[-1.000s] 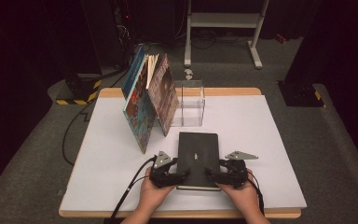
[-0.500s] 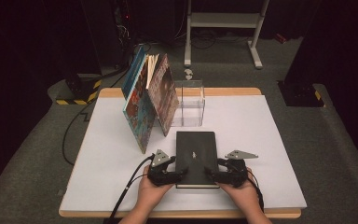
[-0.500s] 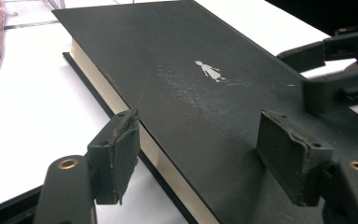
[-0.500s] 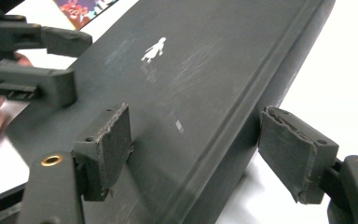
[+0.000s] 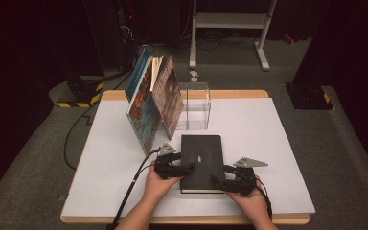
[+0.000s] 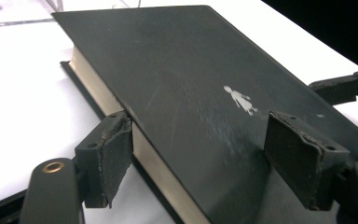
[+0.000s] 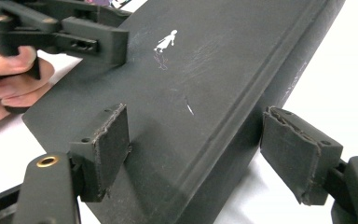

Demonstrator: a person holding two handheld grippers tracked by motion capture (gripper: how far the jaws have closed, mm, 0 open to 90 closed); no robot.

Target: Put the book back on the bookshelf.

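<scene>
Both grippers at the black book, near edge of the table.

High view: black book [image 5: 201, 162] lies flat on the white table [image 5: 278, 143], just in front of the clear box [image 5: 194, 106] and the leaning picture books [image 5: 151, 103]; your left gripper [image 5: 184, 167] is on its left edge, right gripper [image 5: 219, 180] at its near right corner.
Left gripper view: jaws wide, just been opening, straddling the page edge; one pad over the cover, the other beside the pages; can't tell contact.
Right gripper view: jaws wide across the spine, right pad apart from it.
</scene>
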